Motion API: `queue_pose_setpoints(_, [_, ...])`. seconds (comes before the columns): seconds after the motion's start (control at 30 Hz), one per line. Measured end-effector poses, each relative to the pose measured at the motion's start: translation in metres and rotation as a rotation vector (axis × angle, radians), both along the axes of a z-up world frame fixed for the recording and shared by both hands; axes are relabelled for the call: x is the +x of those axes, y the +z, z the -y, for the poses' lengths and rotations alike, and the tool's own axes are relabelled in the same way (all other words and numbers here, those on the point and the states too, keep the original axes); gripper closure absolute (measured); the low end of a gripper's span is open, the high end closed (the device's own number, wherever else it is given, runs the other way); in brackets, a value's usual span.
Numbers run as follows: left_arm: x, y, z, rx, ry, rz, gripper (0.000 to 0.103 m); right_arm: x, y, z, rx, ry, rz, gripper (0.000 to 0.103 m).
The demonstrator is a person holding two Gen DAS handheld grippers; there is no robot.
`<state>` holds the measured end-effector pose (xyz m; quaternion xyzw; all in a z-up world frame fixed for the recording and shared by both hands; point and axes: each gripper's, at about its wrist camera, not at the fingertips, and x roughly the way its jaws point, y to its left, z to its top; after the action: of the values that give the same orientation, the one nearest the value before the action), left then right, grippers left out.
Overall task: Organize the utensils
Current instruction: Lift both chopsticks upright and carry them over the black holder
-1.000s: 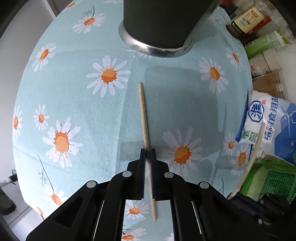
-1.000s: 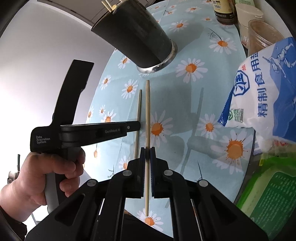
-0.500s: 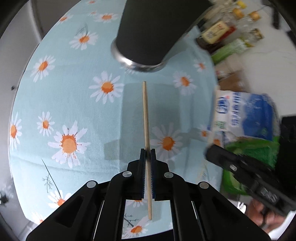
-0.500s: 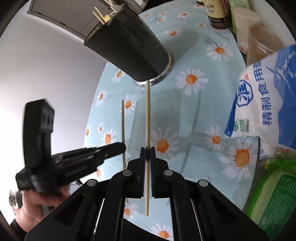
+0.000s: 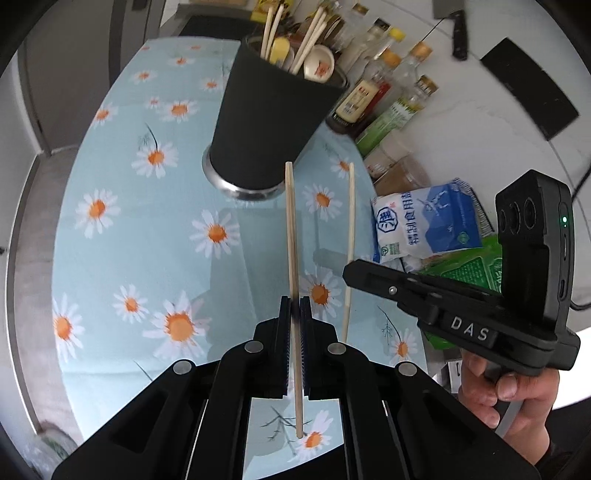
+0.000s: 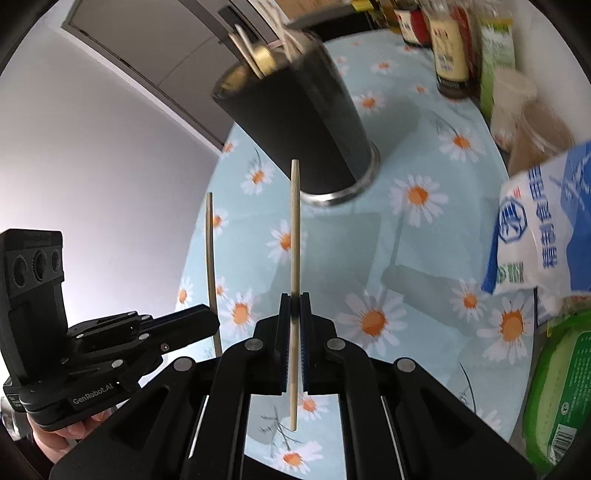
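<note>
My left gripper (image 5: 294,308) is shut on a wooden chopstick (image 5: 291,236) and holds it in the air above the daisy tablecloth (image 5: 129,221). My right gripper (image 6: 294,304) is shut on a second wooden chopstick (image 6: 295,229), also lifted. Each gripper shows in the other's view, the right one (image 5: 351,273) with its chopstick (image 5: 349,236), the left one (image 6: 210,321) with its chopstick (image 6: 210,258). The black utensil holder (image 5: 266,125) stands ahead, holding chopsticks and a spoon; it also shows in the right wrist view (image 6: 303,122).
Sauce bottles (image 5: 380,96) and jars stand behind and right of the holder. A blue-and-white salt bag (image 5: 424,225) and a green packet (image 5: 469,269) lie at the right. A cleaver (image 5: 454,22) hangs on the wall.
Both grippers have risen with their chopsticks, away from the cloth. The holder's open top has come into view, and the grippers now sit side by side.
</note>
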<state>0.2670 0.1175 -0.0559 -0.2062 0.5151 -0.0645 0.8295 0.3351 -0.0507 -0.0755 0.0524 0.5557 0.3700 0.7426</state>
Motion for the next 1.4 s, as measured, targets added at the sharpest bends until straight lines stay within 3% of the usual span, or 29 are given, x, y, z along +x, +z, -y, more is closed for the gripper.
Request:
queue_pose_setpoints(0.13, [0.003,0.009,-0.009,0.054,-0.016,0.076,0.099,-0.003,0.011,-0.006,0.043,-0.03,0.053,0.097])
queue_pose_setpoints(0.3, [0.004,0.027,-0.026,0.023,-0.002,0.135,0.099,-0.001,0.031,-0.003,0.127,-0.086,0.112,0.097])
queue_pose_setpoints(0.77, [0.034,0.088,-0.032,0.085,0.03,0.3,0.099,0.036,0.093,-0.004,0.286,-0.064,0.272,0.097])
queue_pose_setpoints(1.03, [0.055,0.125,-0.032,0.116,0.05,0.473,0.099,0.073,0.121,-0.01,0.372,-0.058,0.314,0.097])
queue_pose_setpoints(1.27, [0.068,0.15,-0.034,0.141,0.065,0.653,0.099,0.103,0.142,-0.001,0.477,-0.145,0.387,0.097])
queue_pose_setpoints(1.4, [0.083,0.154,-0.041,0.142,0.088,0.704,0.099,0.12,0.149,0.002,0.518,-0.185,0.413,0.097])
